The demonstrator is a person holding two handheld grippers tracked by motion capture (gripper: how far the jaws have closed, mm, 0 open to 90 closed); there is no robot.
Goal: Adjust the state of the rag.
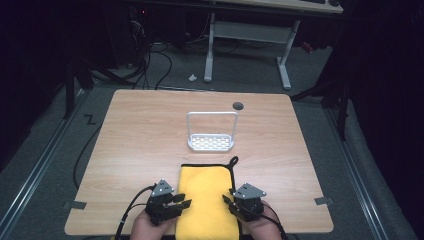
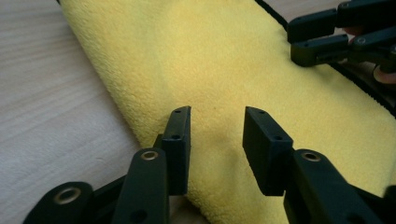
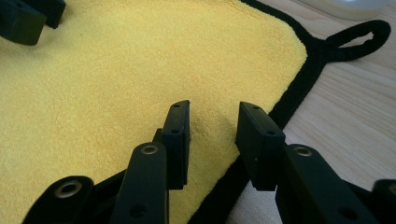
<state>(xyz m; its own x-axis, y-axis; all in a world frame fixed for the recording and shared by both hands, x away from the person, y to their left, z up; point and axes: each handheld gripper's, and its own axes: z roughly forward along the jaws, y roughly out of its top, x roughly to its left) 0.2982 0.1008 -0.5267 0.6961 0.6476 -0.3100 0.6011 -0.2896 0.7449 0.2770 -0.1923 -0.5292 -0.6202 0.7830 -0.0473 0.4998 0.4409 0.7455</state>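
Hovering my left gripper [image 1: 184, 202] and right gripper [image 1: 227, 200], both parted and empty, over the yellow cloth [image 1: 206, 197] on the pale wooden bench [image 1: 145, 135], dark room around

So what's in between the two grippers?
The yellow towel lies between the left gripper and the right gripper, as the high view shows.

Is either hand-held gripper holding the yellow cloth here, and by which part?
Nothing is held. The left hand-held gripper and right hand-held gripper stand open over the yellow cloth, near its side edges.
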